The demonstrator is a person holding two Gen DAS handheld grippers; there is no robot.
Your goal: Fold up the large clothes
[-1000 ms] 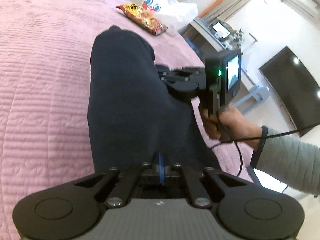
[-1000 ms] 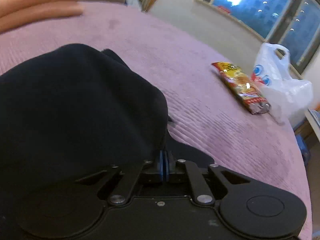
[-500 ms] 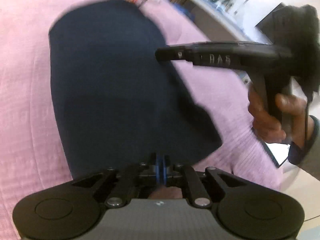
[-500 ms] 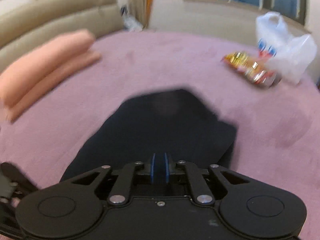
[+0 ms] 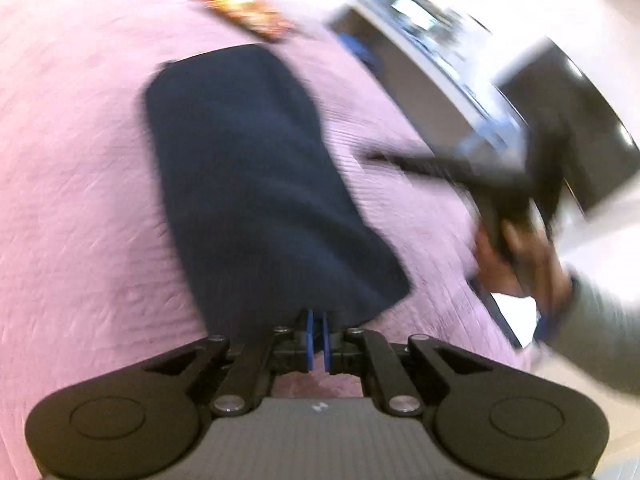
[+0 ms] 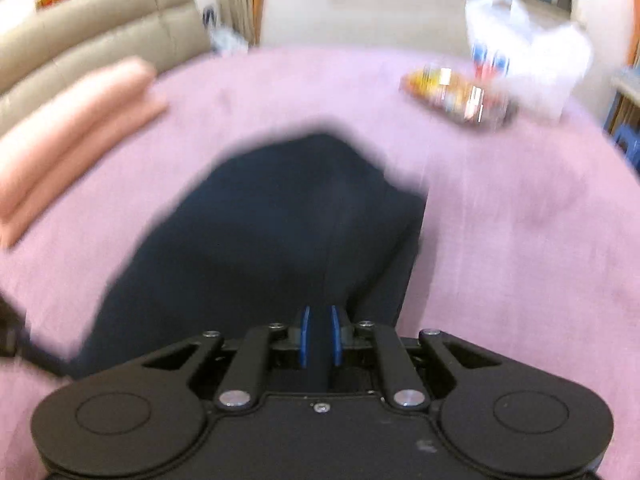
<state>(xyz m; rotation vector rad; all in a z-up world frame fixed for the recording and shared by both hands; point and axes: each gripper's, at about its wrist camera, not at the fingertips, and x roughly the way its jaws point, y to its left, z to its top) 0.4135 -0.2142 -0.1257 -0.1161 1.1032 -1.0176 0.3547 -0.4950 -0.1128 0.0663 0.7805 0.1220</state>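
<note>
A dark navy garment (image 5: pixel 248 184) lies folded into a long flat strip on the pink bed cover (image 5: pixel 80 160). My left gripper (image 5: pixel 317 320) sits at the strip's near edge. Its blue pads are a narrow gap apart and opening, with no cloth pinched between them. In the right wrist view the same garment (image 6: pixel 272 232) spreads below my right gripper (image 6: pixel 320 316), whose pads stand slightly apart and are opening; the dark cloth shows through the gap. The left wrist view shows the right gripper (image 5: pixel 376 157) blurred, lifted above the cover to the right of the garment and held by a hand (image 5: pixel 516 256).
A snack packet (image 6: pixel 456 96) and a white plastic bag (image 6: pixel 528 48) lie at the far side of the bed. Folded pink bedding (image 6: pixel 72 120) rests at the left by a beige headboard (image 6: pixel 100 28). A dark screen (image 5: pixel 568 120) and a desk stand beyond the bed.
Both grippers' pads went from pressed together on the garment to slightly parted. The garment dropped from a raised bundle to flat on the bed. The right gripper lifted and swung away to the right.
</note>
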